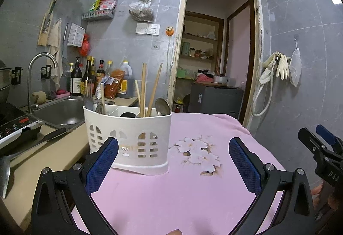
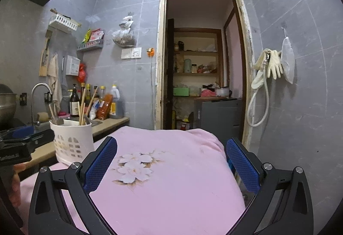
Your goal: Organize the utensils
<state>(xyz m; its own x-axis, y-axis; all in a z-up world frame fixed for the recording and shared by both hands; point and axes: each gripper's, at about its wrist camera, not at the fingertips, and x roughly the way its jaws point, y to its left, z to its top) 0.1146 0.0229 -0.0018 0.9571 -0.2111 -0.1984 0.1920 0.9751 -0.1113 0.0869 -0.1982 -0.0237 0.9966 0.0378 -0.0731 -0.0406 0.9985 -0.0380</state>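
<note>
Utensils sorted in the caddy, both grippers idle

The white utensil caddy (image 1: 128,140) stands on the pink floral cloth (image 1: 171,192) at its left edge beside the counter (image 1: 53,155), holding chopsticks (image 1: 143,89), a fork (image 1: 88,93) and a spoon (image 1: 162,106) in separate compartments. The left gripper (image 1: 173,162) hovers just before it, jaws wide apart and empty; the right gripper (image 2: 171,162) likewise spread over bare cloth. No loose utensil shows, so the sorting looks finished; next is probably only a check or withdrawal
</note>
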